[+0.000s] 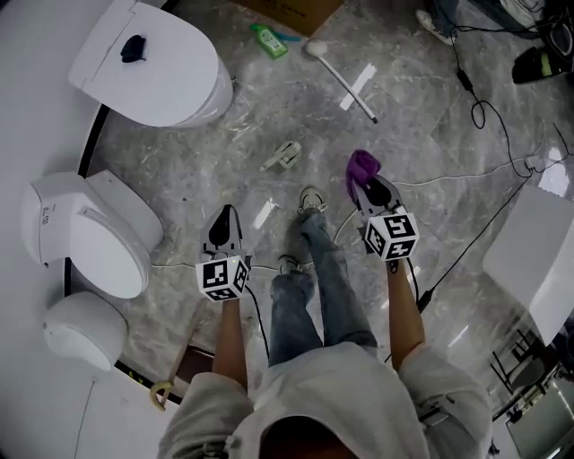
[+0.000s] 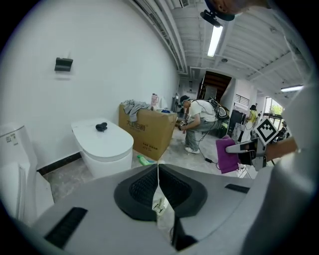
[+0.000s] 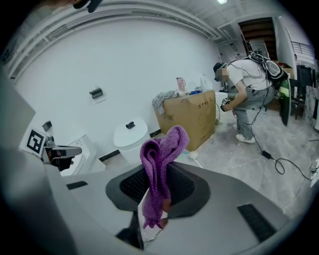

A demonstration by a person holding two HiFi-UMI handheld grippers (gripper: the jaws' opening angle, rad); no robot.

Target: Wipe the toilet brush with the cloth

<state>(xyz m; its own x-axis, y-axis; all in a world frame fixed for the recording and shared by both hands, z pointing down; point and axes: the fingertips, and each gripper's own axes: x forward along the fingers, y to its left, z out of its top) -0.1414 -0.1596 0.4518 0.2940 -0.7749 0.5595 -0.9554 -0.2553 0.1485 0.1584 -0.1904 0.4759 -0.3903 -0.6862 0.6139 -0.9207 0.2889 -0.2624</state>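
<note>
Well, the toilet brush [image 1: 346, 84] lies flat on the marble floor [image 1: 430, 134] in the upper middle of the head view. Its round white head is toward the cardboard box [image 1: 291, 11] at the top edge, and its thin handle runs down and to the right. It is well apart from both tools, and nothing touches it.

The right tool [image 1: 366, 184] sits below the brush, a little right of centre, and is clenched on the purple cloth [image 1: 361, 165]. In the right gripper view the cloth is pinched between the jaws in a fold that bulges above the tips, with a tail hanging below them.

The left tool [image 1: 226, 213] is at lower left of centre, farther from the brush than the right one. In the left gripper view its jaws are pressed together with nothing between them.

A green bottle [image 1: 269, 40] lies just left of the brush head. A white toilet [image 1: 157, 81] with its lid down fills the upper left, with a small dark object [image 1: 134, 47] on the lid. A second toilet [image 1: 94, 238] stands at the left edge. The person's jeans [image 1: 314, 287] show between the two tools.
</note>
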